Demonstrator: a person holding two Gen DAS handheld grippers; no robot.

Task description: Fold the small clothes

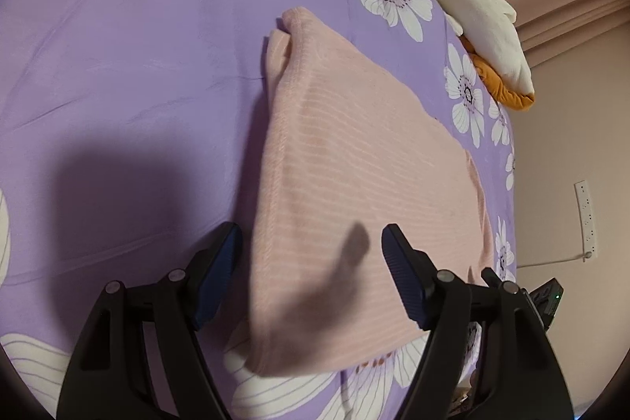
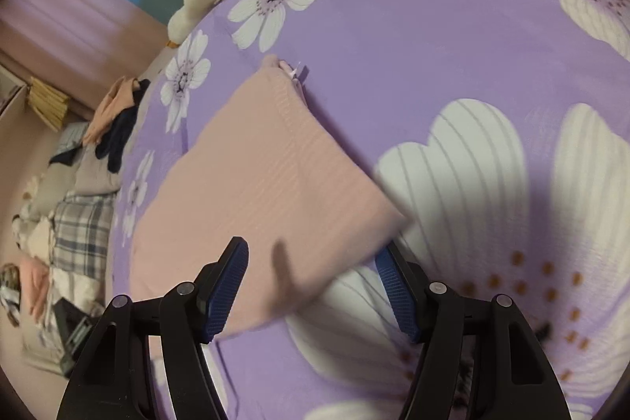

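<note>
Below both pairs of spread fingers point(image 1: 401, 274), folded pink garment point(image 1: 354, 164).

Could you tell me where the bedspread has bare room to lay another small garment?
Bare purple bedspread lies beside the folded pink garment, away from the bed's edge. The cream and orange bundle crowds the far edge.

A bedroom — flowered bedsheet point(image 1: 138, 65); clothes pile point(image 2: 78, 215) alongside.
</note>
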